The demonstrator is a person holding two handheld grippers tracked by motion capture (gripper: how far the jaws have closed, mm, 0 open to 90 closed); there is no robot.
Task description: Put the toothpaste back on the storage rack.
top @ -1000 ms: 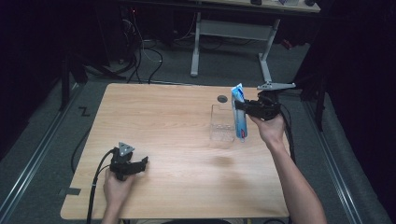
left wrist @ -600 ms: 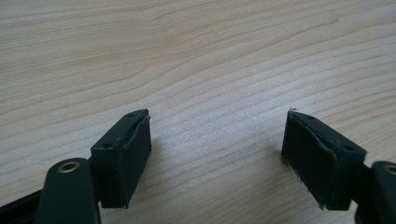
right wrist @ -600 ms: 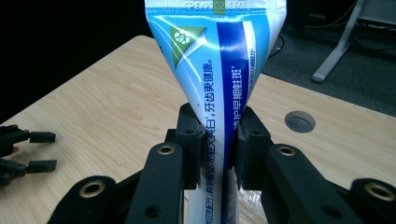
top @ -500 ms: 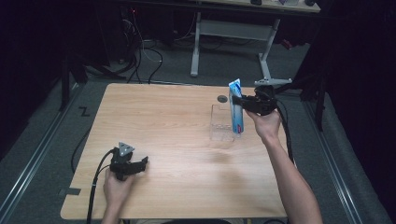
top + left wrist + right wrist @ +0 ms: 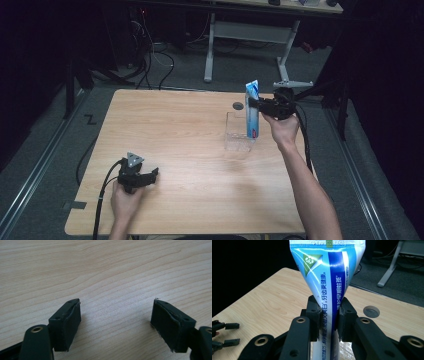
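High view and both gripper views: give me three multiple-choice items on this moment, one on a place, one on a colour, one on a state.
1. Where is the lower end of the blue-and-white toothpaste tube?
A. Inside the clear plastic container
B. Flat on the light wooden table
C. On the floor

2. What colours does the tube show?
A. Red and yellow
B. Blue, white and a green mark
C. Black only

3. How do the jaws of the left gripper stand?
A. Clamped on the tube
B. Shut on a cable
C. Apart, with nothing between them

Answers: 1 A, in the high view the upright tube's bottom sits within the container walls. 2 B, the right gripper view shows those colours up close. 3 C, the left gripper view shows bare wood between the pads, while the right gripper pinches the tube.
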